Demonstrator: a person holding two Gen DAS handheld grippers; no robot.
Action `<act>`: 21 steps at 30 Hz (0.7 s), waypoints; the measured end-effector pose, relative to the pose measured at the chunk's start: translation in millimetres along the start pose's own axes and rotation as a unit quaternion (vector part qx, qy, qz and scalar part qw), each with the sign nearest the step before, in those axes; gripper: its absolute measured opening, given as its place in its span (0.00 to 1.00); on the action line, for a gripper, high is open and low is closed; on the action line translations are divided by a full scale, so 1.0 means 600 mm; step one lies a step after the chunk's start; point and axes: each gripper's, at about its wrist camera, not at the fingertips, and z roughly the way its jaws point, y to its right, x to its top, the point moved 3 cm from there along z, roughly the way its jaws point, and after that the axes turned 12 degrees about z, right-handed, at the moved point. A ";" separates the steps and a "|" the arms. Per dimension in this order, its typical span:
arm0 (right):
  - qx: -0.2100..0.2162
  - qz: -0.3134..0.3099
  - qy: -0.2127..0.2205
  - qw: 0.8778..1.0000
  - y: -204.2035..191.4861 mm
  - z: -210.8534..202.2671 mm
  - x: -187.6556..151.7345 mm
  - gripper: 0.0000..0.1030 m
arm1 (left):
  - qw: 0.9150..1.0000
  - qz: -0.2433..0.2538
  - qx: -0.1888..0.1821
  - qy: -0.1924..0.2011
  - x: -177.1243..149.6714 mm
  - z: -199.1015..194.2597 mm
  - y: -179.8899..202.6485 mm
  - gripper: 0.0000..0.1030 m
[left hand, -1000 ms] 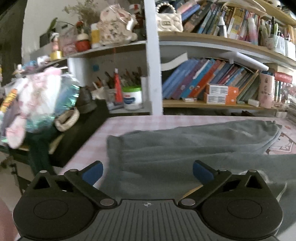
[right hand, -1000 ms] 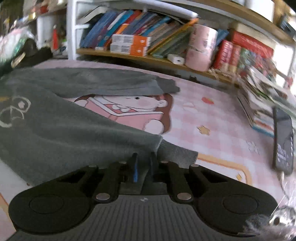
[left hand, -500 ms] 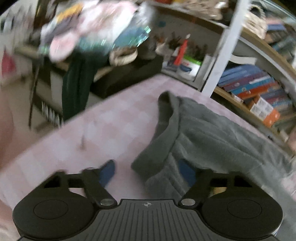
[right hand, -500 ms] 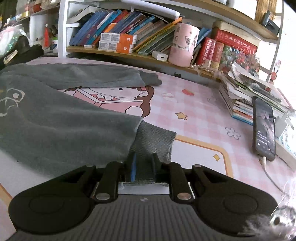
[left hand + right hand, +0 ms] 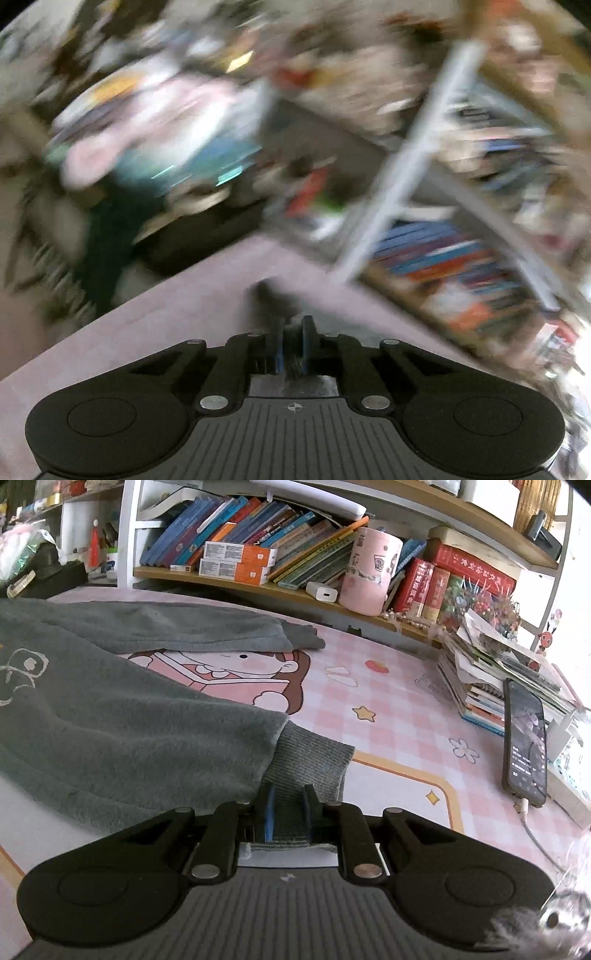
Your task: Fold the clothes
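Observation:
Grey sweatpants (image 5: 122, 716) lie spread on the pink checked table mat (image 5: 399, 709), one leg at the back and one in front. My right gripper (image 5: 288, 805) is shut on the ribbed cuff (image 5: 310, 760) of the near leg, low over the mat. The left wrist view is heavily blurred. My left gripper (image 5: 291, 343) is shut on a bunch of grey fabric, the waist end of the sweatpants (image 5: 295, 360), above the mat (image 5: 177, 314).
A bookshelf (image 5: 258, 554) with books and a pink cup (image 5: 369, 572) runs along the back. A stack of books (image 5: 491, 672) and a charging phone (image 5: 524, 738) lie at the right. A cluttered side stand (image 5: 155, 122) stands beyond the left table edge.
My left gripper has closed on the waist end of the sweatpants and is swinging fast. My right gripper keeps its hold on the cuff, and the near leg has been drawn straighter.

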 end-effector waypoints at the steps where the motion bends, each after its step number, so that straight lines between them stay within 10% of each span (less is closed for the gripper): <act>1: 0.014 0.004 -0.001 1.000 -0.003 -0.001 -0.001 0.14 | 0.999 -0.014 0.024 -0.028 -0.012 0.019 -0.027 0.08; 6: 0.030 -0.016 -0.004 0.999 -0.029 -0.001 0.000 0.14 | 0.995 -0.057 0.057 -0.057 -0.055 0.043 -0.073 0.16; 10: 0.031 -0.016 -0.008 0.999 -0.029 0.000 0.003 0.14 | 0.993 0.031 0.115 0.009 -0.020 0.013 -0.032 0.16; 15: 0.028 -0.015 -0.010 0.999 -0.029 0.001 0.003 0.14 | 0.990 0.137 0.019 -0.012 -0.008 0.042 0.062 0.15; 21: 0.011 -0.027 -0.014 0.999 -0.028 -0.002 0.003 0.17 | 0.983 0.173 0.018 -0.065 -0.044 0.124 0.098 0.15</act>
